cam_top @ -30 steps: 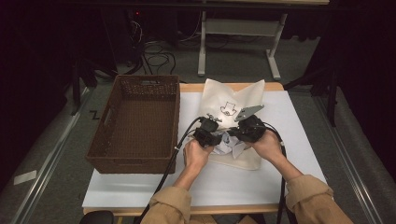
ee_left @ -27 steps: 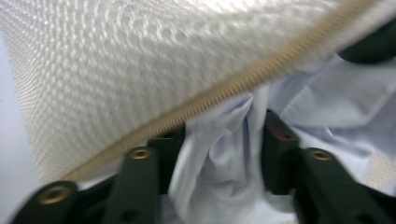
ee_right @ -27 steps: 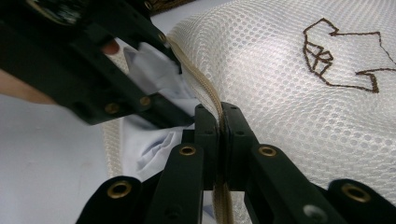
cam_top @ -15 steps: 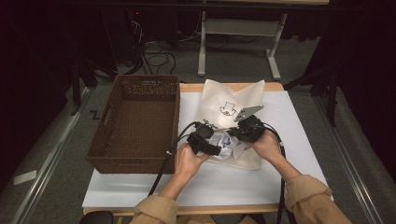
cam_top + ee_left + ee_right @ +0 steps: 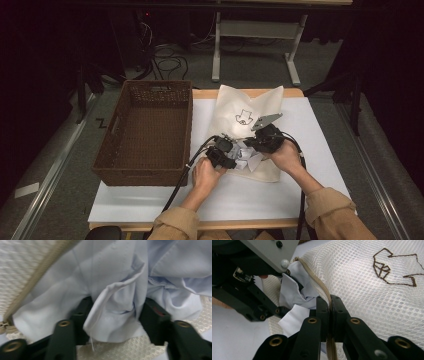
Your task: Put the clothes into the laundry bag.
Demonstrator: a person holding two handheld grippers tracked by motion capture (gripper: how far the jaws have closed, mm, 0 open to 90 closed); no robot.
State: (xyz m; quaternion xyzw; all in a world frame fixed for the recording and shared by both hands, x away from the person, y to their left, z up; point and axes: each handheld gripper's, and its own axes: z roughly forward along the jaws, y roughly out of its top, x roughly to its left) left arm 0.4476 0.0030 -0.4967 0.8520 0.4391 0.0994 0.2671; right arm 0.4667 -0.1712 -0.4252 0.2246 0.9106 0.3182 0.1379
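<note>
My right gripper (image 5: 329, 315) has its jaws pressed together on the zipper edge (image 5: 318, 287) of the cream mesh bag (image 5: 367, 290); the beige zipper tape runs straight down between the two jaws and is pinched there. The bag lies on the white desk (image 5: 320, 125), right of the brown wicker basket (image 5: 145, 130), its embroidered face up.

My left gripper (image 5: 113, 315) has its jaws spread on either side of a bunched fold of the pale blue shirt (image 5: 117, 290). They have just been closing. The fold sits between them, the left jaw partly behind the cloth and the right jaw against its edge; whether the pads press on it I cannot tell. The shirt lies at the bag's open mouth, with mesh beneath it and the zipper edge running along its upper left in the left gripper view.

In the high view, the two grippers stand close together over the bag's near end.
</note>
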